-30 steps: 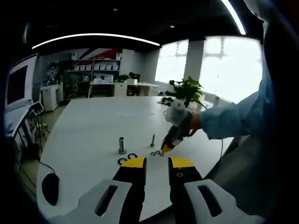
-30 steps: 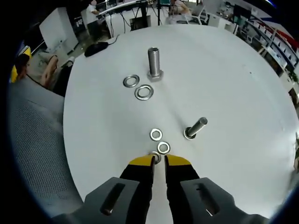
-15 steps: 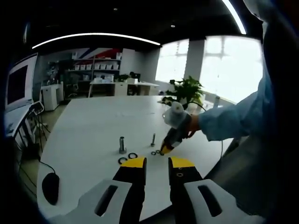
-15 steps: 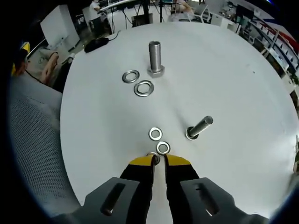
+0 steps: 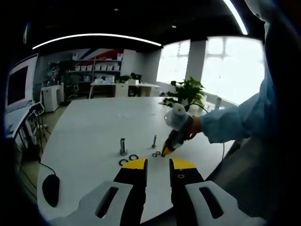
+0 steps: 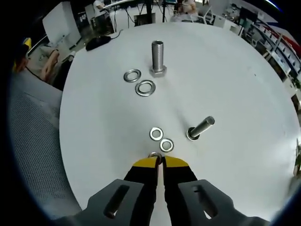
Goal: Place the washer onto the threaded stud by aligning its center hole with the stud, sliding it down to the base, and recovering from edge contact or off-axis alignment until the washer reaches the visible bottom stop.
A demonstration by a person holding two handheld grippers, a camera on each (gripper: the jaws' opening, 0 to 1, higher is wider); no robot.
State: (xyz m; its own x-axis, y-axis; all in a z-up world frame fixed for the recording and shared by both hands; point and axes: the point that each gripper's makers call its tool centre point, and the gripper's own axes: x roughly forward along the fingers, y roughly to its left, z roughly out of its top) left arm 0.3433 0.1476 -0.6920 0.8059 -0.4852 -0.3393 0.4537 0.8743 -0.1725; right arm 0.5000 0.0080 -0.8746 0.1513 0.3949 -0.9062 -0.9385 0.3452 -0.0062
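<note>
Item: small washer (image 6: 154, 156), metal, flat ring. Location: at the very tips of the right gripper (image 6: 159, 161), pinched between the yellow-tipped jaws, low over the white table (image 6: 225, 80). Jaws nearly together with the ring's edge showing between them; judged clamped on it, edge-on.

Companion items: two more small washers (image 6: 156, 133) (image 6: 166, 145) lying flat just ahead of the tips, nearly touching each other. Small threaded stud (image 6: 201, 128) ahead and to the right of the tips, standing on its head, leaning in the fisheye. Large bolt (image 6: 157, 58) far ahead, upright, with two large washers (image 6: 132, 75) (image 6: 145, 88) beside it to the left.

Left gripper (image 5: 158, 163): jaws parted with a clear gap, holding nothing, hanging back over the near edge of the table (image 5: 94, 122). Right gripper (image 5: 168, 149) seen ahead of it, tip down among the washers, hand (image 5: 194, 124) and blue sleeve behind.

Handling, as judged: light, rigid, smooth, prone to slip or pivot in a two-point pinch. Thin, so no purchase on the faces while flat on the table; hold best taken across the rim, leaving the centre hole clear of the jaw tips. Not fragile. Likely to catch on thread crests if tilted off-axis.
</note>
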